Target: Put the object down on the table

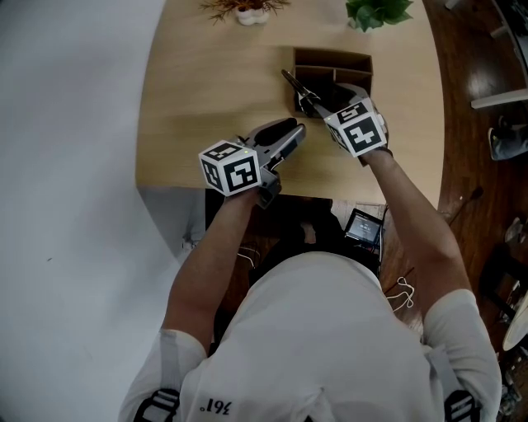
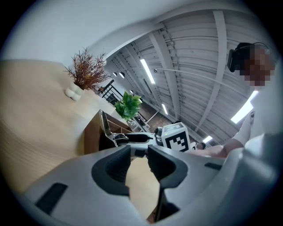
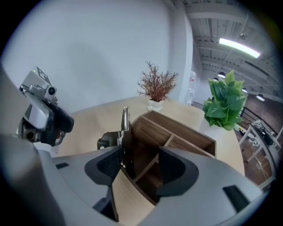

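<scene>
A slim metal tool with a black part (image 1: 295, 86) stands tilted at the near left corner of the wooden organizer box (image 1: 330, 59). My right gripper (image 1: 318, 103) is around it with its jaws open. In the right gripper view the tool (image 3: 124, 121) lies against the left pad, and a wide gap separates it from the other pad. Its lower end is hidden, so I cannot tell what it rests on. My left gripper (image 1: 293, 132) hovers near the table's front edge, open and empty (image 2: 139, 165). From it I see the tool (image 2: 116, 137) and the right gripper's marker cube (image 2: 177, 137).
The box (image 3: 185, 132) has several compartments and stands on a light wooden table (image 1: 206, 91). A dried plant in a white vase (image 1: 247, 10) and a green plant (image 1: 378, 11) stand at the far edge. Below the front edge are the person's lap and a small screen (image 1: 363, 227).
</scene>
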Available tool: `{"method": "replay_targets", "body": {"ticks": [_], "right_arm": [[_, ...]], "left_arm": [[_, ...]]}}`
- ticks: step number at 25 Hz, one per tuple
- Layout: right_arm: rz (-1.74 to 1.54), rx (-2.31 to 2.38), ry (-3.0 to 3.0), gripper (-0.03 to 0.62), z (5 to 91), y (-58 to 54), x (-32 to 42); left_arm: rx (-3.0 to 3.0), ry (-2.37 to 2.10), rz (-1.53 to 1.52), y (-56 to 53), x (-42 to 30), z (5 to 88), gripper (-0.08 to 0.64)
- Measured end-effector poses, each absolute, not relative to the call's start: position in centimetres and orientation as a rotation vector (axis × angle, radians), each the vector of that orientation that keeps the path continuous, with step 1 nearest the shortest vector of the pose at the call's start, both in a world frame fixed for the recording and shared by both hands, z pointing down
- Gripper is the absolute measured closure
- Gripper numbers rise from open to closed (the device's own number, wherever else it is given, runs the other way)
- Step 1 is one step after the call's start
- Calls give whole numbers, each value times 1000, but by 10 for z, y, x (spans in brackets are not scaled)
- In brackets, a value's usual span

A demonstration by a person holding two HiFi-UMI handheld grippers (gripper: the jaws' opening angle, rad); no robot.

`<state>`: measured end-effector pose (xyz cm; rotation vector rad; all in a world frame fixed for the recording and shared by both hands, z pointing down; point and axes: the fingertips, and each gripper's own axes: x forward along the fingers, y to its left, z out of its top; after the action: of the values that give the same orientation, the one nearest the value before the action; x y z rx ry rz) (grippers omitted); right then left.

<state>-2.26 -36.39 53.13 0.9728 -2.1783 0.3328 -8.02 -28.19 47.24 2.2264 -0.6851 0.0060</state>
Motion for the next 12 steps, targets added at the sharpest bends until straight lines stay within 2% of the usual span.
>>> {"method": "replay_targets", "body": {"ticks": [12], "right_arm": [[387, 1014, -2158, 365, 532, -362, -20]], "left_arm": [[2219, -650, 94, -312, -51, 498, 463]]}}
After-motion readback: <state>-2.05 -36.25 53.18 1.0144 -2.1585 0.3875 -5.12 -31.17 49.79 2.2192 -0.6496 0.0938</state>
